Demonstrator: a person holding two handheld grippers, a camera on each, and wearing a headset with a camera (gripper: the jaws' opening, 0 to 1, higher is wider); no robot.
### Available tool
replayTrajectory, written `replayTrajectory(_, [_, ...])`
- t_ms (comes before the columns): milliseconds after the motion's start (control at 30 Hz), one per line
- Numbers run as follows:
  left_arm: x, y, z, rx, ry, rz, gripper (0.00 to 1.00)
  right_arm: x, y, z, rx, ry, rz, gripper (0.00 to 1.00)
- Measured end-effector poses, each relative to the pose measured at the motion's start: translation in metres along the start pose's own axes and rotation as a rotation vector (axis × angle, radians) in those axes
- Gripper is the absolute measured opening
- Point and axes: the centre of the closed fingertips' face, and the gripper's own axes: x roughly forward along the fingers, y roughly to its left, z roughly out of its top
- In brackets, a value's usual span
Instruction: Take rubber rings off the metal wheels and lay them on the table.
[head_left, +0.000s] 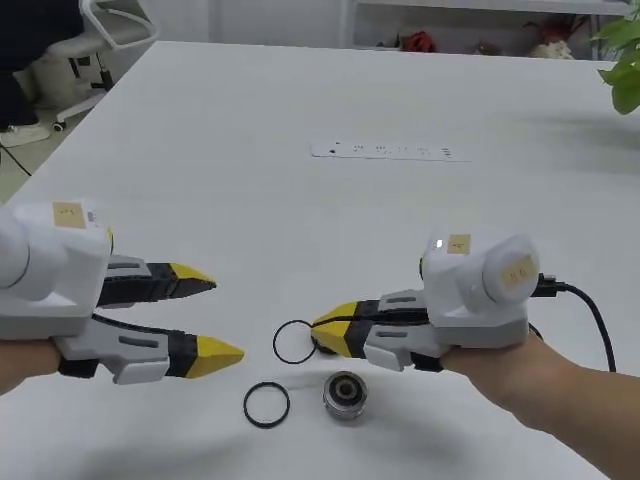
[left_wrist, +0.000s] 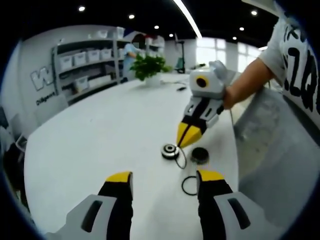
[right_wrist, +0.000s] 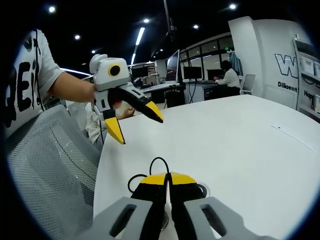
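Rubber ring (head_left: 275, 342) is right at the tip of the right gripper (head_left: 322, 335). The yellow fingers (head_left: 338, 322) are pressed tight together on its edge, and the rest of the loop sticks out past the tips towards the left gripper (head_left: 225, 318). From the right gripper view the band arcs out from between the closed fingertips. It's a thin black band, holding an open, nearly round loop. Whether its far side touches the white bench (head_left: 300, 200) or hangs just above it, I can't tell.

Over on the left, those fingers (head_left: 215, 352) are spread wide apart, one above the other in the head view, and they point at the ring without touching it.

Nearer the person, a second ring (head_left: 246, 404) lies flat on the bench, the same thin black circle. Just beside it on its right sits the metal wheel (head_left: 345, 393), small, silvery and shiny with a dark centre, close by the right gripper's fingers.
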Motion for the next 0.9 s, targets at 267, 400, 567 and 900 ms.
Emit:
replayTrajectory(267, [-0.008, 0.0, -0.006, -0.014, 0.002, 0.014, 0.53, 0.005, 0.009, -0.003, -0.003, 0.012, 0.023, 0.0])
replayTrajectory(400, [-0.011, 0.001, -0.008, -0.019, 0.002, 0.019, 0.53, 0.008, 0.014, -0.005, -0.006, 0.02, 0.037, 0.0])
replayTrajectory(567, [-0.012, 0.002, -0.009, -0.023, -0.001, 0.025, 0.53, 0.011, 0.019, -0.007, -0.006, 0.028, 0.054, 0.0])
replayTrajectory(900, [-0.014, 0.001, -0.012, -0.03, 0.001, 0.028, 0.53, 0.014, 0.025, -0.011, -0.006, 0.038, 0.073, 0.0])
